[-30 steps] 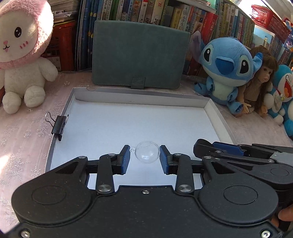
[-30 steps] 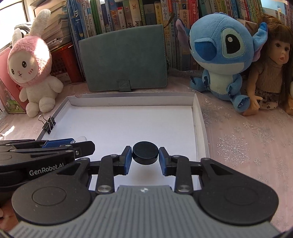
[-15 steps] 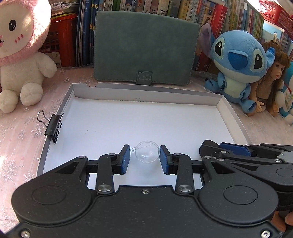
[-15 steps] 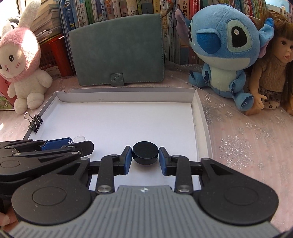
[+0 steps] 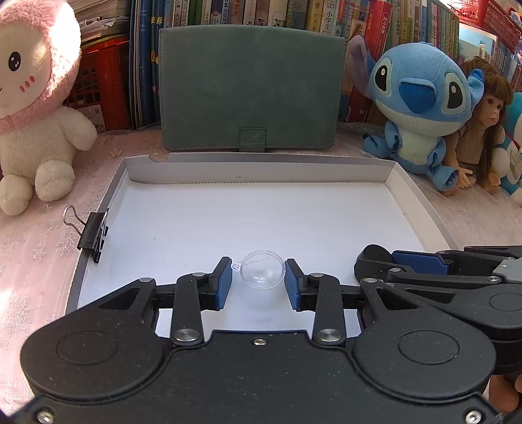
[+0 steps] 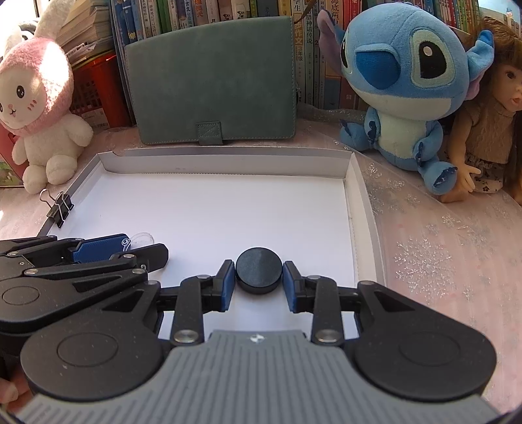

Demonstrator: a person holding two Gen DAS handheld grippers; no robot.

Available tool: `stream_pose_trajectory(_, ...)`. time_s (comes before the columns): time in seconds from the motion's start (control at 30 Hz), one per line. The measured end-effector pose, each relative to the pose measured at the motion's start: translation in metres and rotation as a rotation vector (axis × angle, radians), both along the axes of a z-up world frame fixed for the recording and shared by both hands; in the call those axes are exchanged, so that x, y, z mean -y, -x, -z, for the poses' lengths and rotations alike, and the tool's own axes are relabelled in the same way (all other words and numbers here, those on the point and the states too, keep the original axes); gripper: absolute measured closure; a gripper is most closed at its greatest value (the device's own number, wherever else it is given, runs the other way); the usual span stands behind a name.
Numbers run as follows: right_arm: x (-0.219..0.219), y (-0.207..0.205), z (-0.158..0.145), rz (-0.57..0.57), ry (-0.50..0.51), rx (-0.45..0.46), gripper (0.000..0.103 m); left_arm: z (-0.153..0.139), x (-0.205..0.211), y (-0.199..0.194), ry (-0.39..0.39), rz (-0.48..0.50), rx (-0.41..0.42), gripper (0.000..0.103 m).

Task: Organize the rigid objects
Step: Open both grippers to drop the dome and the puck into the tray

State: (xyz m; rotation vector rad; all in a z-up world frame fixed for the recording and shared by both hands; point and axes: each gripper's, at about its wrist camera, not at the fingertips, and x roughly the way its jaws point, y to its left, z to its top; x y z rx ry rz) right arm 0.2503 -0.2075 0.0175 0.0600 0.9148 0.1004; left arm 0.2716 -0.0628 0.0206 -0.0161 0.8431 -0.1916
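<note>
the left gripper (image 5: 258, 280) is clamped on a clear dome (image 5: 260, 269), a small transparent half-shell with a tiny loop on its left edge; both blue pads (image 5: 222, 283) press its sides and it sits just over the near part of the white tray (image 5: 261, 169). the right gripper (image 6: 258, 281) is clamped on a black puck (image 6: 258, 270), a low round disc held flat between its pads, also above the near part of the tray floor, toward the right wall. the two grippers are side by side, each showing in the other's view, the left one (image 6: 130, 249) with the dome's rim peeking past its fingers. a black binder clip (image 5: 93, 234) is clipped on the tray's left wall. behind the tray a green case (image 5: 251, 88) stands upright against a row of books (image 5: 293, 13). a pink-hooded bunny (image 5: 32, 98) sits to the left, a blue plush (image 5: 421, 107) and a doll (image 5: 479, 130) to the right, all on the pale patterned cloth (image 5: 32, 261).
</note>
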Motion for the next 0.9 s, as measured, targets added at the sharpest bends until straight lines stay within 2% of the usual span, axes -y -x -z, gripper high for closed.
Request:
stream_pose_trajectory(0.07,0.001,0.001,0.0,-0.001,-0.008,0.007,0.064,-0.001,0.001,0.001,-0.005,0.0,0.002,0.07)
stream_pose_trajectory(0.13,0.004,0.003,-0.001,0.01,-0.028,0.008,0.058,-0.003,0.001,0.002,-0.007,-0.005,-0.003,0.068)
stream_pose_trajectory(0.17,0.007,0.004,-0.002,0.016,-0.035,0.012,0.052,-0.004,0.0,0.003,-0.005,-0.005,-0.003,0.065)
stream_pose_trajectory(0.37,0.015,0.017,-0.015,0.021,-0.04,0.057,0.038,-0.02,-0.006,0.02,-0.035,-0.001,0.054,0.048)
stream_pose_trajectory(0.6,0.015,0.049,-0.039,-0.016,-0.023,0.155,0.024,-0.039,-0.018,0.057,-0.074,0.028,0.115,0.028)
stream_pose_trajectory(0.9,0.005,0.111,-0.054,-0.124,0.02,0.286,0.011,-0.052,-0.035,0.117,-0.055,0.083,0.192,0.019)
